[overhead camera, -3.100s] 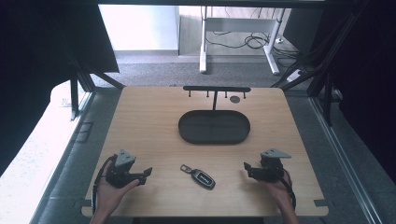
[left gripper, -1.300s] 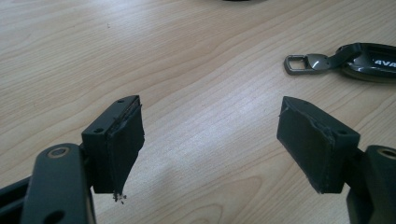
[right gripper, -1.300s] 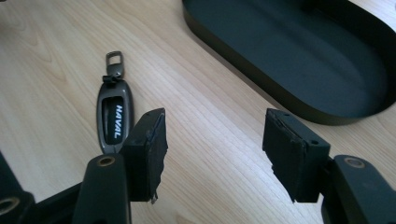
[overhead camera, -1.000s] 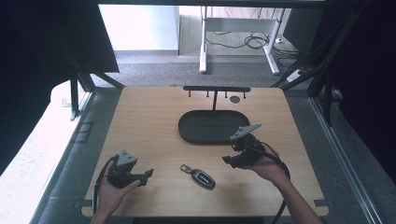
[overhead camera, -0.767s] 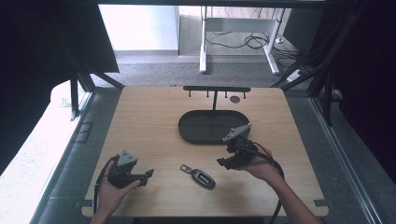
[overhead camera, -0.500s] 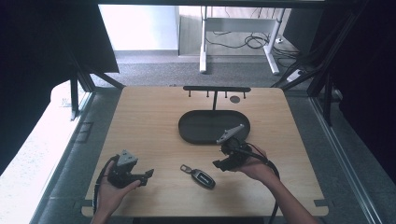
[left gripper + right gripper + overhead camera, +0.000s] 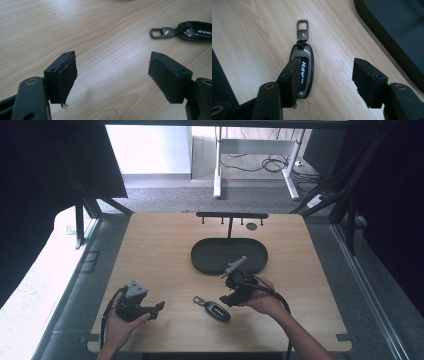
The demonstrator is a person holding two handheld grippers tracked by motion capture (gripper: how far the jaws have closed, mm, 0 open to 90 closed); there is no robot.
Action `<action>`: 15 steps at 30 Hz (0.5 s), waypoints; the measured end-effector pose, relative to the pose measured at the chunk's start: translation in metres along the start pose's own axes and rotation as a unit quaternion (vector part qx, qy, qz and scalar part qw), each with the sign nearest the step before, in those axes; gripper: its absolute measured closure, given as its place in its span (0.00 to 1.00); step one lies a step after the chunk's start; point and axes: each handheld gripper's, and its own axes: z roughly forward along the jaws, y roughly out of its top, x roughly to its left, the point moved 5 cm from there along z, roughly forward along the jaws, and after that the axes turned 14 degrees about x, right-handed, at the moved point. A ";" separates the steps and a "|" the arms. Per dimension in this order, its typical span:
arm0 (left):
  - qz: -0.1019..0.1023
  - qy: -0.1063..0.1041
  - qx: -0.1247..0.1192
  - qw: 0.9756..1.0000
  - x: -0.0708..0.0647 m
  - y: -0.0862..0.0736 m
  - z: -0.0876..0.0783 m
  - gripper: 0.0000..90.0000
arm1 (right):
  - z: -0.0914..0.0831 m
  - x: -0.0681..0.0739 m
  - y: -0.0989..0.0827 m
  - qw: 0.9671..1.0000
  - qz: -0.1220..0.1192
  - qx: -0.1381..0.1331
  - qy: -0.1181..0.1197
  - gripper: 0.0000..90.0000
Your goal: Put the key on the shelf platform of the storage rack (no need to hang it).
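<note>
A dark car key fob [image 7: 216, 310] with a metal clip [image 7: 199, 300] lies flat on the wooden table [image 7: 165, 250], near its front edge. My right gripper [image 7: 226, 300] hovers just right of the fob, jaws open and tilted down toward it. In the right gripper view the fob [image 7: 305, 67] lies partly behind the left jaw, with nothing between the pads. My left gripper [image 7: 159, 308] rests open at the front left. Its own view has the fob [image 7: 196, 31] and clip [image 7: 162, 32] farther off at the upper right.
A dark oval tray [image 7: 200, 256] sits in the middle of the table, behind the right gripper, and its rim [image 7: 387, 41] runs along the right of the right gripper view. A black rack with hooks [image 7: 231, 215] stands at the far edge.
My right gripper has moved left and slightly down, from beside the tray to just next to the key fob. The left gripper and the fob have stayed put.
</note>
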 end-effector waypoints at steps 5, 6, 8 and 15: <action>0.000 0.000 -0.002 1.000 0.000 0.000 -0.002 0.26 | 0.007 0.006 0.005 1.000 -0.009 0.010 0.002 0.46; 0.000 0.000 -0.002 1.000 0.000 0.000 -0.002 0.26 | 0.008 0.008 0.007 1.000 -0.011 0.012 0.003 0.46; 0.001 0.000 -0.002 1.000 0.000 0.000 -0.002 0.26 | 0.010 0.010 0.008 1.000 -0.015 0.015 0.004 0.45; -0.001 -0.002 -0.002 1.000 0.001 0.000 -0.002 0.26 | 0.018 0.015 0.013 0.999 -0.025 0.024 0.002 0.46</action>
